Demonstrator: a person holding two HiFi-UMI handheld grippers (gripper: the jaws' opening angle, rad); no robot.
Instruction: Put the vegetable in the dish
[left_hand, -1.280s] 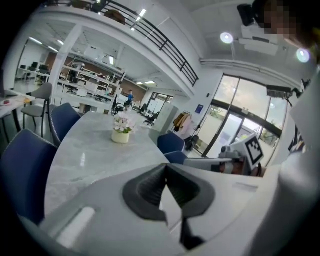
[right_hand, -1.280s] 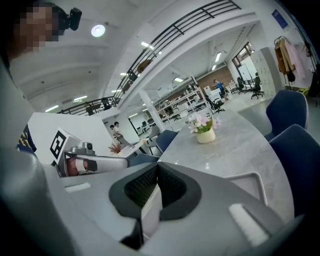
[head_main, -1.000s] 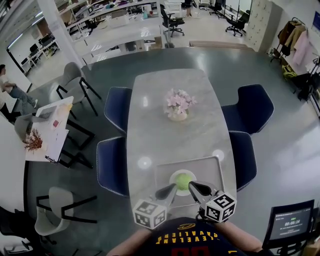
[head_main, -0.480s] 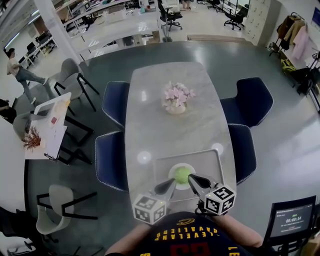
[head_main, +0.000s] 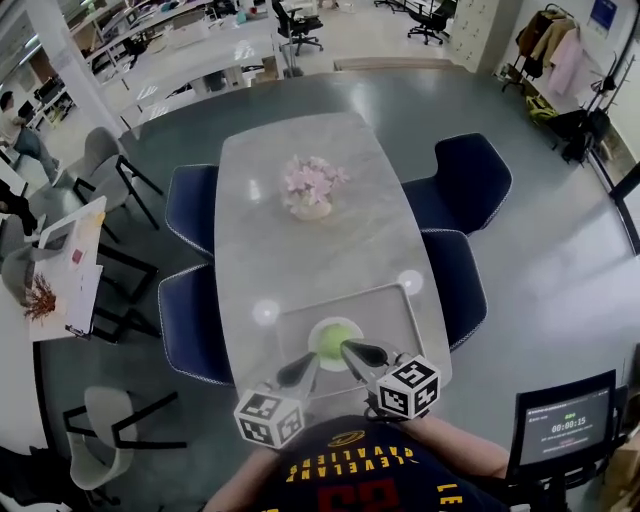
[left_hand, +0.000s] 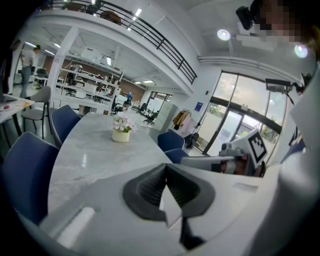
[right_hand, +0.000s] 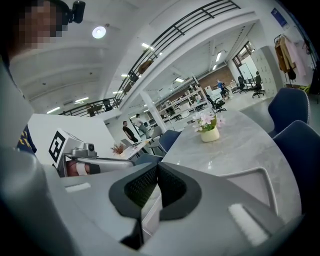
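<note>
your left gripper (left_hand: 165, 169) has its jaws closed together on nothing, and so does your right gripper (right_hand: 156, 169). just beyond them, the green vegetable (head_main: 335, 340) sits in the white dish (head_main: 314, 336) on the near tray (head_main: 388, 312).

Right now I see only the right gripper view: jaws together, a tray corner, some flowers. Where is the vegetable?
Observer: The green vegetable lies in the white dish, on the tray.
Operator: Where is my hand-held gripper from it?
Observer: The right hand-held gripper points at the dish's near right rim.
Operator: And the left one?
Observer: The left hand-held gripper is shut and empty, at the dish's near left side.
</note>
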